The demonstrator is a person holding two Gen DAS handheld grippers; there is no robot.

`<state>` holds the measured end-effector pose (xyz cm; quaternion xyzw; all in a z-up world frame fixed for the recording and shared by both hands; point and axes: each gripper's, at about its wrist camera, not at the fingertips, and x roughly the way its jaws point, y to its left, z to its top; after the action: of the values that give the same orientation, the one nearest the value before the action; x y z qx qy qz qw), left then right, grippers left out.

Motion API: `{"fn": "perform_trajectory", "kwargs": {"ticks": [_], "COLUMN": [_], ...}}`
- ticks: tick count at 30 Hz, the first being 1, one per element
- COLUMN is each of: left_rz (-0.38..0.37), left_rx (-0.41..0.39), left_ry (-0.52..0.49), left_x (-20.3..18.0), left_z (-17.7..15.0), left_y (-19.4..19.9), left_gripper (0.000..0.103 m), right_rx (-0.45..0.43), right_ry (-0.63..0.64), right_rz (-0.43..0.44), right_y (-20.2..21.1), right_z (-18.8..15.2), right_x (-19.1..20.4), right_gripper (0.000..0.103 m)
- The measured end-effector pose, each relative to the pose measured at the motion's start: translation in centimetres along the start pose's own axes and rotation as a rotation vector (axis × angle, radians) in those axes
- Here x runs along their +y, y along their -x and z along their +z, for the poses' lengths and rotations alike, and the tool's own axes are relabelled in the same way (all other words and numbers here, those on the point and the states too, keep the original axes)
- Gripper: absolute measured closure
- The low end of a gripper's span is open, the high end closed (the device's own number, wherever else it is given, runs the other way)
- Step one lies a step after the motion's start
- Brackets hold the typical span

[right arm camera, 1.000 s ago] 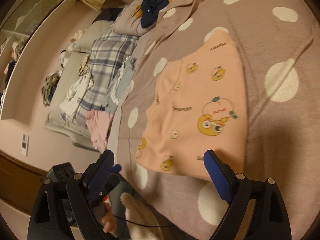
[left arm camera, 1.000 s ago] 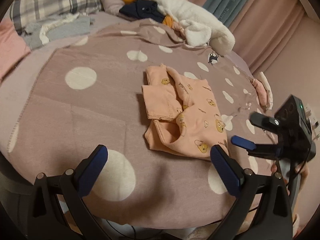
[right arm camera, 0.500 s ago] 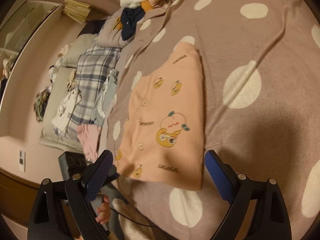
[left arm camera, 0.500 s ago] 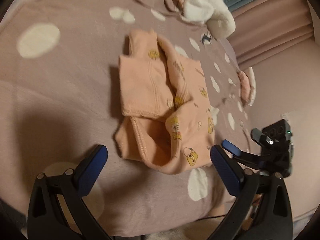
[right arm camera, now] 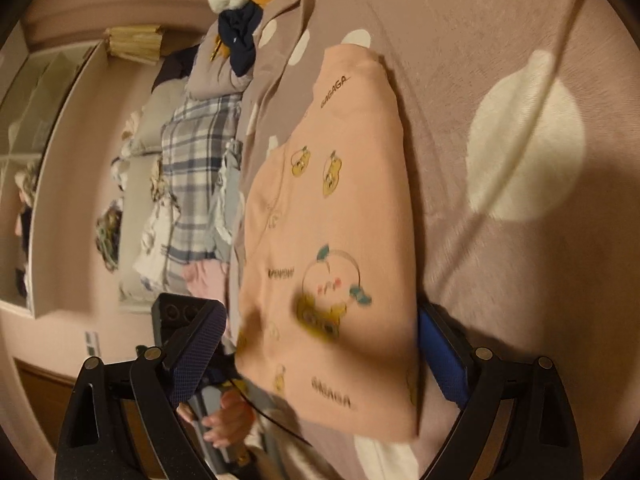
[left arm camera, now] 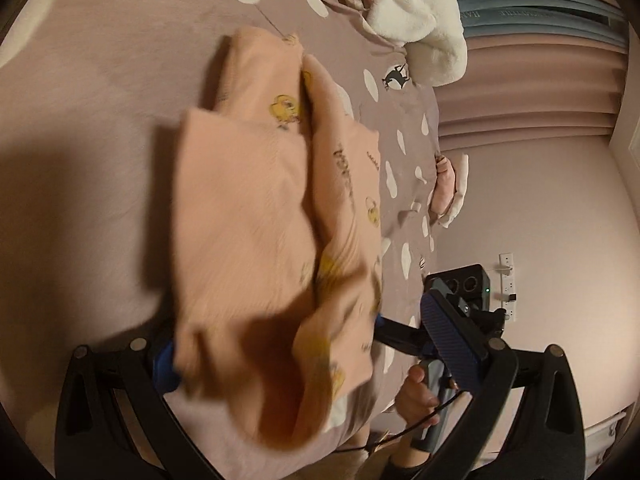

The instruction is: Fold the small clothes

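Observation:
A folded peach garment (left arm camera: pixel 272 220) with yellow cartoon prints lies on the mauve polka-dot blanket (left arm camera: pixel 80 120). My left gripper (left arm camera: pixel 308 356) is open, and the garment's near end sits between its blue pads, covering the left pad. In the right wrist view the same garment (right arm camera: pixel 332 220) fills the gap of my open right gripper (right arm camera: pixel 320 352), its edge against the right pad. The two grippers face each other from opposite sides. The right gripper (left arm camera: pixel 456 296) shows in the left view, held by a hand (left arm camera: pixel 420 392).
A white fluffy blanket (left arm camera: pixel 416 12) and a small pink folded cloth (left arm camera: pixel 446 184) lie near the bed's far edge, with curtains behind. A plaid pillow (right arm camera: pixel 200 184), a navy garment (right arm camera: pixel 240 40) and loose laundry lie beside the blanket (right arm camera: pixel 520 80).
Both grippers have moved in close to the garment from opposite sides. It now sits between each pair of open fingers. The garment itself stays folded on the blanket.

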<state>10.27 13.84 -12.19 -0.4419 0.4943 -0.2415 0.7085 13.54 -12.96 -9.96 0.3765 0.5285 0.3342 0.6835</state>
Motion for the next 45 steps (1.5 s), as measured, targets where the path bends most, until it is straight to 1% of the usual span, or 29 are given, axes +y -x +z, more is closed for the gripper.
{"fn": "perform_trajectory", "kwargs": {"ticks": [3,5,7,8,9,10,11,12,13,14,15,16,17,18,20,21,22,23,24,26,28,30,34,37,41,45], "left_rz": [0.02,0.039,0.067,0.078,0.109,0.135,0.172,0.206,0.228,0.245,0.241,0.226,0.215,0.222,0.277,0.322,0.354,0.383,0.386,0.368,0.328,0.299,0.287,0.258,0.219,0.192], "left_rx": [-0.015,-0.027,-0.026,-0.029,-0.03,-0.027,-0.024,-0.033,-0.045,-0.058,-0.071,-0.084,-0.095,-0.1,-0.124,-0.147,-0.166,-0.189,-0.207,-0.224,-0.247,-0.26,-0.295,-0.31,-0.285,-0.284], "left_ry": [0.012,0.03,0.026,0.022,0.003,-0.017,-0.052,-0.086,-0.1,-0.096,-0.075,-0.056,-0.036,-0.038,-0.093,-0.145,-0.195,-0.256,-0.294,-0.329,-0.331,-0.342,-0.444,-0.477,-0.511,-0.558], "left_x": [-0.5,-0.6,-1.0,-1.1,-1.5,-1.7,-2.0,-2.2,-2.3,-2.1,-1.7,-1.4,-1.0,-1.1,-2.0,-3.2,-4.4,-5.9,-7.0,-8.5,-10.4,-12.1,-15.7,-17.7,-20.1,-22.6], "left_z": [0.9,1.3,1.7,1.9,1.9,1.9,1.8,1.5,1.4,1.3,1.3,1.3,1.2,1.0,0.5,-0.1,-0.5,-1.2,-1.4,-1.9,-2.6,-3.3,-6.1,-7.6,-9.0,-10.2], "left_y": [-0.9,-1.5,-2.0,-2.3,-2.5,-2.7,-2.9,-3.0,-3.0,-3.0,-2.8,-2.6,-2.4,-2.3,-2.2,-2.1,-2.1,-1.7,-1.3,-0.3,1.1,1.8,2.3,2.3,1.3,-0.3], "left_gripper": [0.002,0.002,0.003,0.004,0.01,0.019,0.026,0.037,0.046,0.049,0.053,0.056,0.057,0.06,0.063,0.065,0.067,0.067,0.067,0.068,0.068,0.068,0.068,0.068,0.068,0.068], "right_rx": [-0.021,-0.025,-0.038,-0.035,-0.029,-0.027,-0.027,-0.029,-0.038,-0.043,-0.046,-0.049,-0.056,-0.064,-0.083,-0.098,-0.118,-0.125,-0.128,-0.144,-0.187,-0.213,-0.276,-0.326,-0.377,-0.441], "right_ry": [-0.044,-0.047,-0.036,-0.025,-0.011,0.007,0.02,0.034,0.049,0.055,0.062,0.066,0.065,0.065,0.074,0.089,0.132,0.157,0.186,0.214,0.229,0.26,0.365,0.418,0.428,0.435], "right_rz": [0.042,0.048,0.002,-0.025,-0.054,-0.077,-0.093,-0.112,-0.138,-0.141,-0.14,-0.143,-0.139,-0.133,-0.153,-0.171,-0.182,-0.181,-0.177,-0.172,-0.128,-0.112,-0.168,-0.204,-0.229,-0.246], "right_y": [-0.1,-0.2,-0.6,-0.9,-1.3,-1.8,-2.1,-2.3,-2.4,-2.5,-2.6,-2.5,-2.4,-2.3,-2.2,-2.1,-1.7,-1.7,-1.4,-0.1,2.3,4.0,8.1,11.0,13.5,16.3], "right_z": [0.6,0.8,0.9,1.0,1.0,0.9,1.0,0.9,0.7,0.8,0.7,0.6,0.6,0.6,0.4,0.1,-0.3,-0.4,-0.6,-0.9,-1.2,-1.6,-3.1,-4.2,-4.9,-5.1], "right_x": [-0.3,-0.2,0.2,0.4,0.7,0.9,1.1,1.2,1.3,1.1,0.9,0.6,0.4,0.3,0.6,1.2,2.2,2.9,3.6,4.9,6.2,7.3,10.3,11.6,12.0,12.0], "right_gripper": [0.01,0.01,0.017,0.023,0.031,0.034,0.04,0.047,0.05,0.056,0.064,0.067,0.069,0.071,0.074,0.075,0.076,0.076,0.076,0.076,0.076,0.076,0.076,0.076,0.076,0.076]}}
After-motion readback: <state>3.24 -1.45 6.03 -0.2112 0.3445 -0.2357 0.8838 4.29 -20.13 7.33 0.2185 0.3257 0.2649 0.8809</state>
